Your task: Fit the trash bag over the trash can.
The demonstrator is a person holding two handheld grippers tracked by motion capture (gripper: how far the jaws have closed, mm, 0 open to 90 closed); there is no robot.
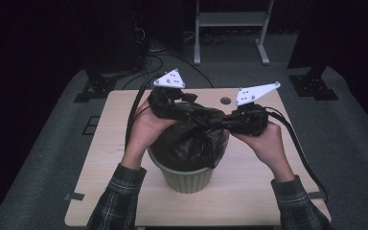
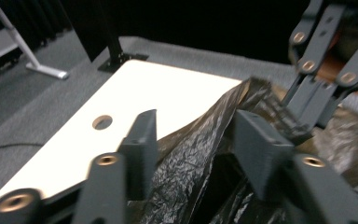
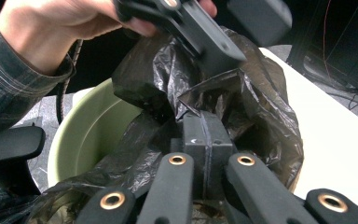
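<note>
a pale wooden surface (image 1: 249, 177) with rounded corners and a small round hole (image 1: 225, 101) near its far edge stands on grey carpet (image 1: 43, 158) in a dim room. light falls on the tabletop and the floor around it, while the far side sinks into black. a white metal frame (image 1: 230, 21) on two feet stands beyond the far edge. dark stand bases (image 1: 311, 86) rest on the carpet at both far corners, and loose black cables (image 1: 155, 60) curl across the floor. a black chair arm (image 3: 9, 144) shows beside the surface.
</note>
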